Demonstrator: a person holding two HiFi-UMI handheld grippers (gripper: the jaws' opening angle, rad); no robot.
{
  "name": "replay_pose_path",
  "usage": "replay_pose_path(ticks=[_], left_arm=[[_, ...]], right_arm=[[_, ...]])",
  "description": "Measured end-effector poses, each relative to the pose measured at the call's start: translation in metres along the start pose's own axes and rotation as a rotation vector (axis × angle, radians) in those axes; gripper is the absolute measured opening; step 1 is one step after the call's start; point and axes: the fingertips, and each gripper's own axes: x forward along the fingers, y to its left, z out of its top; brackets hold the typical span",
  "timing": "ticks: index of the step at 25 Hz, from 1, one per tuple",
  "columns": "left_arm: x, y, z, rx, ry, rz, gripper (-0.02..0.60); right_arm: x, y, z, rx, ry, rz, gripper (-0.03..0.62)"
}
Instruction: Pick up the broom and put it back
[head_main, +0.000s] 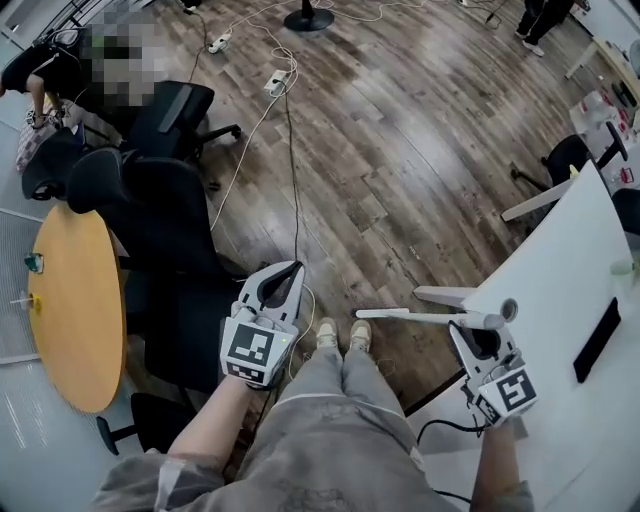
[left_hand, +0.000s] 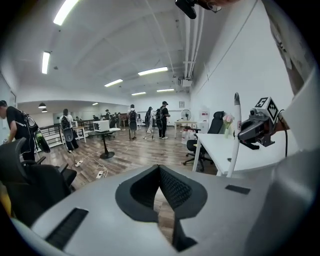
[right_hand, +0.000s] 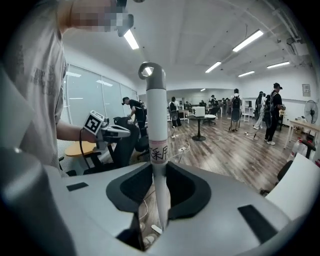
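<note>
Right gripper (right_hand: 159, 181) is clamped on the white broom handle (right_hand: 156, 125), just left of the white desk (head_main: 560, 290), with the pole above the person's shoes (head_main: 343, 335). Left gripper (left_hand: 160, 174) is further left of the desk, jaws together and empty. Black chairs (head_main: 170, 230) stand beyond.

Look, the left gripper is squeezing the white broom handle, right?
No, it is the right gripper that is squeezing the white broom handle, as the right gripper view shows. The left gripper has its jaws together on nothing.

Round yellow table (head_main: 75, 320) beside black chairs (head_main: 172, 245); white desk (head_main: 560, 280).
</note>
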Motion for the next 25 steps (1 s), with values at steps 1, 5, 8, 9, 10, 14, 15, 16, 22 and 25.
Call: replay_pose_path(ticks=[1,5,8,9,10,14,15,16,22,25], left_arm=[[0.003,-0.003,-0.012,-0.003,0.023,-0.008,0.017],[0.020,-0.008,-0.058,-0.018,0.102,-0.032,0.017],[0.038,-0.009,-0.089,-0.021,0.137,-0.042,0.017],[0.045,-0.009,-0.098,-0.019,0.145,-0.044,0.017],[0.051,-0.007,-0.108,-0.017,0.151,-0.046,0.017],[0.083,0.007,-0.143,-0.009,0.161,-0.049,0.017],[0.092,0.013,-0.152,-0.008,0.164,-0.047,0.017],[0.101,0.018,-0.161,-0.009,0.165,-0.042,0.017],[0.158,0.051,-0.205,-0.006,0.145,-0.015,0.017],[0.186,0.067,-0.215,-0.006,0.127,-0.013,0.017]], right_arm=[[0.003,-0.002,-0.015,0.005,0.031,-0.004,0.104],[0.032,-0.015,-0.063,0.022,0.125,-0.017,0.106],[0.062,-0.025,-0.094,0.026,0.163,-0.020,0.104],[0.073,-0.028,-0.105,0.025,0.177,-0.020,0.104],[0.084,-0.032,-0.116,0.027,0.188,-0.021,0.105],[0.134,-0.064,-0.134,0.063,0.145,-0.066,0.104],[0.148,-0.075,-0.129,0.065,0.117,-0.076,0.104],[0.163,-0.085,-0.124,0.062,0.094,-0.077,0.103],[0.266,-0.141,-0.105,0.093,0.030,-0.030,0.101],[0.316,-0.160,-0.102,0.104,0.055,0.008,0.100]])
